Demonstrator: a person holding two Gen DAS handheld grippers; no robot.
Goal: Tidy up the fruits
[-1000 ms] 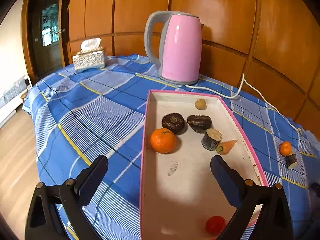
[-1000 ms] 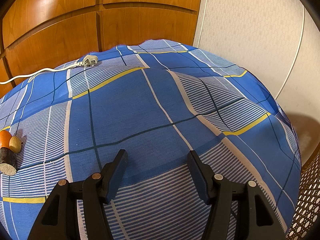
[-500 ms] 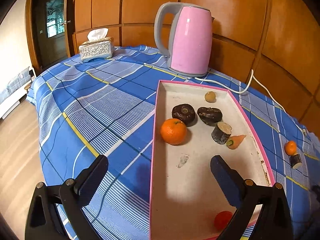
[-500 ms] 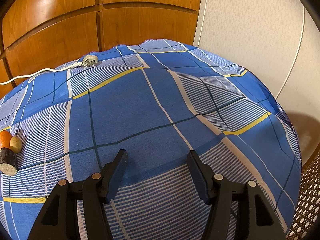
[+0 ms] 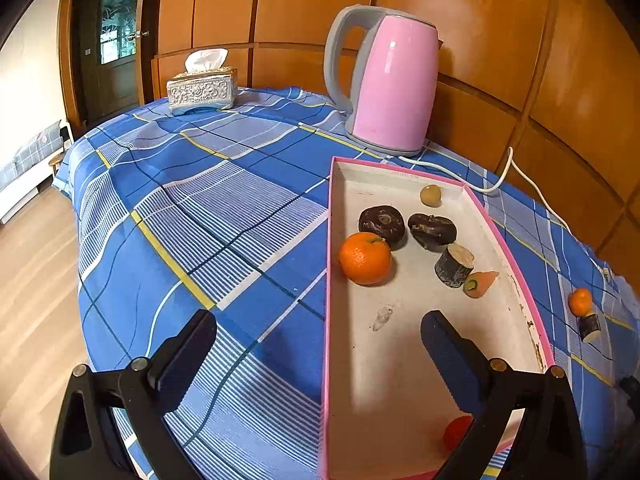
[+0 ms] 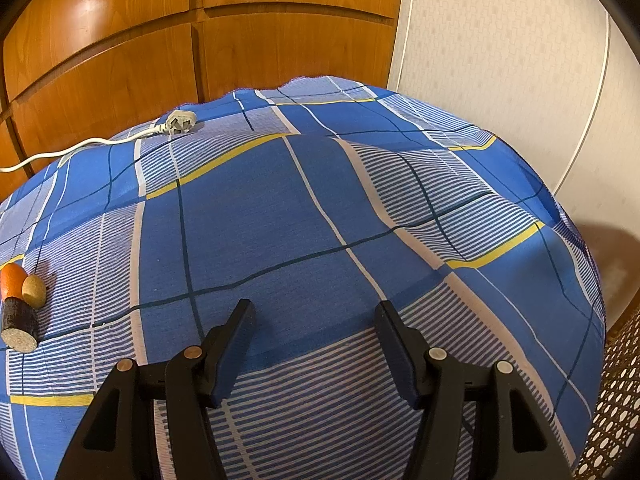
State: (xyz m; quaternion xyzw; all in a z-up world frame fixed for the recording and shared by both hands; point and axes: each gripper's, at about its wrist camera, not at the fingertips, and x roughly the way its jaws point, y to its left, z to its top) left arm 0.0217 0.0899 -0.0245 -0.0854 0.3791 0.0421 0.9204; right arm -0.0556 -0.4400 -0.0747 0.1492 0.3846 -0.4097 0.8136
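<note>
A pink-rimmed tray (image 5: 329, 280) lies on the blue plaid cloth. In it are an orange (image 5: 365, 258), two dark round fruits (image 5: 382, 221) (image 5: 432, 230), a dark cut stub (image 5: 454, 266), a small carrot piece (image 5: 480, 282), a pale small fruit (image 5: 430, 195) and a red fruit (image 5: 456, 432) near my right finger. My left gripper (image 5: 316, 336) is open and empty above the tray's left rim. Right of the tray lie a small orange (image 5: 580, 301) and a stub (image 5: 590, 326). My right gripper (image 6: 314, 332) is open and empty over bare cloth; the orange (image 6: 11, 278), a pale fruit (image 6: 34, 291) and the stub (image 6: 19, 326) sit at far left.
A pink kettle (image 5: 390, 88) stands behind the tray, its white cord (image 5: 508, 168) trailing right to a plug (image 6: 180, 123). A silver tissue box (image 5: 201, 88) is at the back left. Wood panels back the table. The cloth drops off at left and right edges.
The left gripper has swung leftward and pulled back, so the tray has shifted right in its view. The right gripper has not moved.
</note>
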